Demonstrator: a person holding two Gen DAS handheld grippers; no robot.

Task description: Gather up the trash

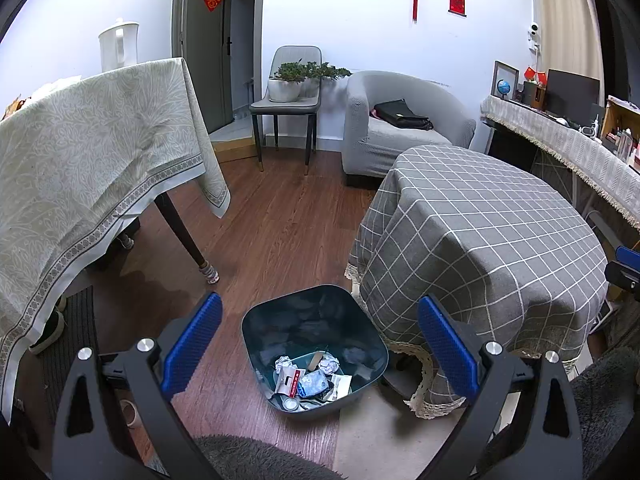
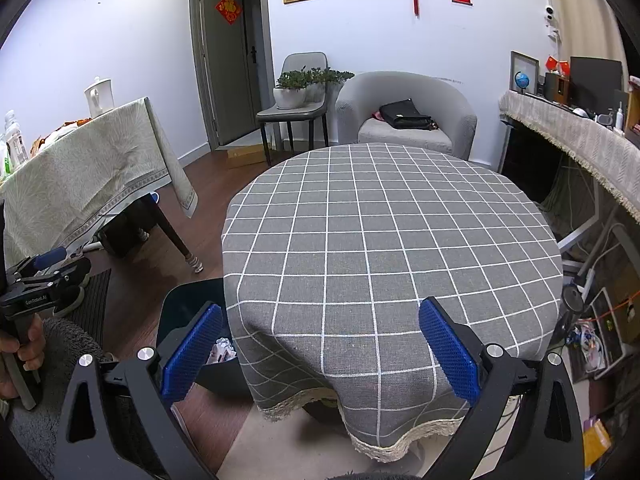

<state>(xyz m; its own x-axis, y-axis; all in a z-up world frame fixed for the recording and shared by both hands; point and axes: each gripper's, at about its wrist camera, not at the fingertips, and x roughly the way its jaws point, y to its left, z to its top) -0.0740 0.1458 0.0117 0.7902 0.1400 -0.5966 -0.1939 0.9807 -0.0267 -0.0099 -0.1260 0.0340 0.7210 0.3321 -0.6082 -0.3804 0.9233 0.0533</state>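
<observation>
The left gripper (image 1: pixel 320 344) hangs over the trash bin (image 1: pixel 256 344) at 6 o'clock, jaws spread, empty. The right gripper (image 2: pixel 320 344) points level across the checked tablecloth (image 2: pixel 392 240), jaws spread too.

Both grippers look like the same build: matte black plastic frames with triangular cutouts and shiny round silver screw heads at the joints. The left gripper (image 1: pixel 320 346) has two fingers (image 1: pixel 192 346) faced with bright blue, dimpled rubbery pads, and the right gripper (image 2: pixel 320 346) has identical blue pads on its fingers (image 2: pixel 449 347). From the right wrist view, the left one shows small white lettering on its black body. The person wears something fuzzy and dark grey, sleeve (image 2: pixel 60 344) included.
</observation>
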